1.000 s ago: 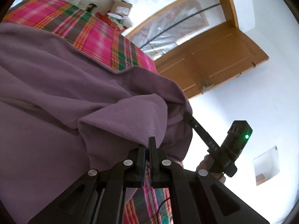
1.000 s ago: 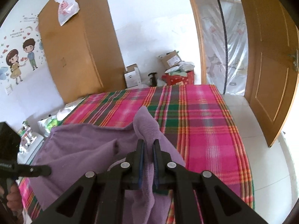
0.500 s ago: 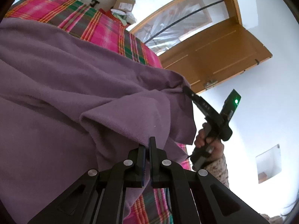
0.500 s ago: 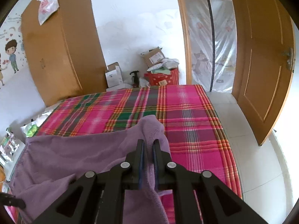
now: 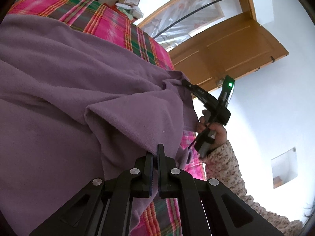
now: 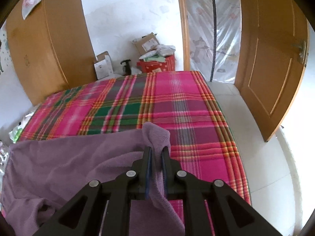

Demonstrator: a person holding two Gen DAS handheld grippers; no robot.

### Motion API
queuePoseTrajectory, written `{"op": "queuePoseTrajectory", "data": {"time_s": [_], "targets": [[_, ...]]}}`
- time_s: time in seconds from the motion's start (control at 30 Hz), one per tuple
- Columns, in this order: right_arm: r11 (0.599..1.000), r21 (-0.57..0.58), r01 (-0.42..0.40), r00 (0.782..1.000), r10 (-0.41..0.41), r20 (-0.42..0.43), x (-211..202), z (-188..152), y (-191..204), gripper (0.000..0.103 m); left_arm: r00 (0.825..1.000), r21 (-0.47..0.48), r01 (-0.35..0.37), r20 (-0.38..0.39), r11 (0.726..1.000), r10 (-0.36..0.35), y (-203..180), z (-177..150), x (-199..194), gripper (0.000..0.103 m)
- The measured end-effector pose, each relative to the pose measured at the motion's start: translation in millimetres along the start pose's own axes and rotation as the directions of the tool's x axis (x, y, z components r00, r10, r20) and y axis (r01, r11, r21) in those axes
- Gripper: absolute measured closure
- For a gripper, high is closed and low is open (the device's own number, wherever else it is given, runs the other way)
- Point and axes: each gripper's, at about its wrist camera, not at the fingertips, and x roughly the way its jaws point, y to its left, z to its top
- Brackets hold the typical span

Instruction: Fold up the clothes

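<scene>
Right-wrist view: right tool [image 6: 157, 153], its jaws just easing apart, has lowered the purple fleece garment [image 6: 69, 157] corner onto the plaid bed [image 6: 187, 108]; left tool [image 5: 155, 153] stays pinched on fleece.

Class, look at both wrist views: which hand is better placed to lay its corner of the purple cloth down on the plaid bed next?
Probably the right: its tongs, which have just been opening, hold the purple cloth low over bare plaid bed.

1 purple garment [image 6: 69, 163], 1 plaid bed [image 6: 177, 106], 2 cardboard boxes [image 6: 147, 42]

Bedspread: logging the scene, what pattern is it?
Pink, green and orange plaid bedspread; clearest in the right wrist view.
</scene>
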Motion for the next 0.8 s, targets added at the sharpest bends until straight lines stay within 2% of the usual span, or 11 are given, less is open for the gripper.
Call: {"op": "queuePoseTrajectory", "data": {"time_s": [0.1, 0.17, 0.27, 0.33, 0.47, 0.63, 0.8], "targets": [[1.0, 0.026, -0.015, 1.0, 0.016, -0.014, -10, -6, -2, 0.085, 1.0, -0.001, -0.002, -0.006, 1.0, 0.002, 1, 2, 2, 0.1], [0.999, 0.041, -0.025, 0.999, 0.026, -0.019, -19, -10, -1, 0.076, 1.0, -0.008, -0.009, -0.008, 1.0, 0.008, 1, 2, 1, 0.1], [0.999, 0.028, -0.035, 0.999, 0.035, 0.011, -46, -17, 6, 0.071, 1.0, -0.02, -0.022, -0.009, 1.0, 0.022, 5, 3, 4, 0.092], [0.998, 0.026, -0.051, 0.998, 0.05, 0.033, -67, -24, 12, 0.07, 1.0, -0.019, -0.025, -0.011, 1.0, 0.024, 4, 1, 0, 0.08], [0.995, 0.025, -0.096, 0.993, 0.093, 0.078, -112, -45, 30, 0.069, 1.0, -0.026, -0.03, -0.009, 0.999, 0.029, 5, -8, -16, 0.073], [0.983, -0.022, -0.18, 0.98, 0.181, 0.083, -157, -87, 64, 0.066, 0.995, -0.029, -0.088, 0.034, 0.996, 0.089, 17, -25, -50, 0.073], [0.965, -0.06, -0.255, 0.965, 0.258, 0.046, -185, -135, 106, 0.066, 0.982, -0.1, -0.154, 0.094, 0.983, 0.164, 47, -47, -98, 0.073]]}}
